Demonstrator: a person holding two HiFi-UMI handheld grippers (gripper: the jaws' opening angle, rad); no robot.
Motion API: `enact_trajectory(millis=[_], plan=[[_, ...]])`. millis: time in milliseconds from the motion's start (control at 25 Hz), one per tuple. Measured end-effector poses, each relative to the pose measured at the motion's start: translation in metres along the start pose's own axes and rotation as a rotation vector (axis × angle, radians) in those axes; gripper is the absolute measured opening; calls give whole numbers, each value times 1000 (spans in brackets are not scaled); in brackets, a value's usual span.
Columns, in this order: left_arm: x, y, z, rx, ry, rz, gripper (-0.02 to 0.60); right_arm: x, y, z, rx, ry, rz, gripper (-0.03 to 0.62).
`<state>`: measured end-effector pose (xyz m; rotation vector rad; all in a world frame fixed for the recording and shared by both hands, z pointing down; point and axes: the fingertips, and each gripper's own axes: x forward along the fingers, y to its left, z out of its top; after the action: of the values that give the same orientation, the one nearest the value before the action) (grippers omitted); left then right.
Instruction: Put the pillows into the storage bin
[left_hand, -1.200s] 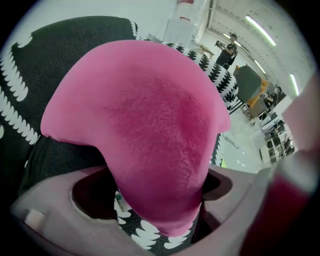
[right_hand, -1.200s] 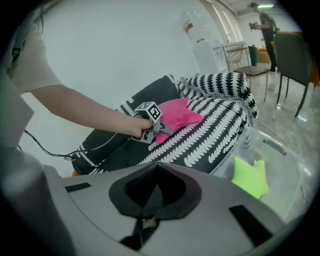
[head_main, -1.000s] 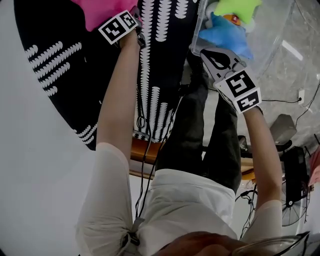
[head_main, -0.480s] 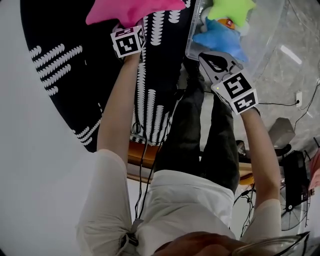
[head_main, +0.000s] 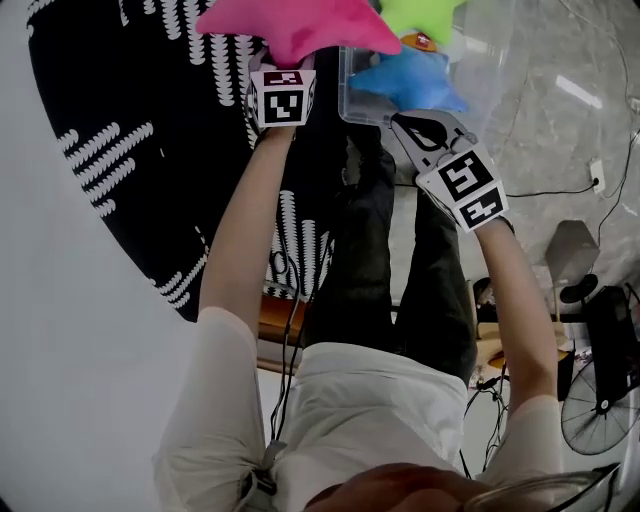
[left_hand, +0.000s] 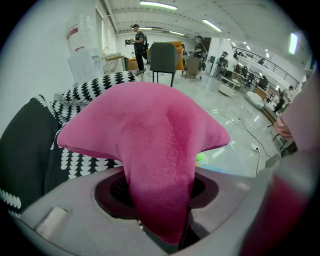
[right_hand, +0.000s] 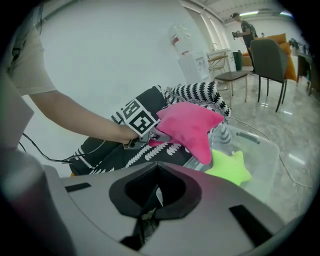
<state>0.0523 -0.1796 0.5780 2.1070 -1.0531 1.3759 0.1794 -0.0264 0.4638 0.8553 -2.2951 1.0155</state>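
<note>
Bright ceiling light; fisheye edges dark and blurred.

The left arm (head_main: 245, 230) stretches toward 12 o'clock, and the left gripper (head_main: 286, 68) has just been closing its jaws, which clamp a pink pillow (head_main: 300, 25). The right arm (head_main: 515, 300) reaches toward 1 o'clock, its right gripper (head_main: 408, 124) angled down with jaws together and empty.

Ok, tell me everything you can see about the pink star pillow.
The pink star pillow is a plush, fuzzy-looking magenta star with blunt points. One point is pinched in the left tongs, which have just been closing further on it; the rest is held in the air above the black patterned cloth, beside the clear storage bin. Nothing else touches it.
</note>
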Motion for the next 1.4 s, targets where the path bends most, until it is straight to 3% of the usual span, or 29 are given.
enact_trajectory(millis=[160,360,480,640,760,880,1040,1400], plan=[[11,-63,12,68,23,-79,235,-27,-17,-20,34,-17,-39,3],[25,-132,15,232,65,-143,235,-58,-36,-48,90,-46,-87,3],[32,-162,14,326,97,-163,238,-74,-43,-64,122,-59,-110,3],[39,-195,17,393,120,-194,249,-94,-52,-80,154,-73,-134,3],[51,-216,11,376,184,-272,379,-103,-58,-90,165,-81,-144,3],[50,-232,5,341,247,-329,438,-117,-61,-98,166,-88,-150,3],[19,-247,5,355,263,-358,456,-145,-55,-97,151,-104,-156,3],[-88,-255,50,298,147,-335,456,-225,-30,-67,94,-118,-188,3]])
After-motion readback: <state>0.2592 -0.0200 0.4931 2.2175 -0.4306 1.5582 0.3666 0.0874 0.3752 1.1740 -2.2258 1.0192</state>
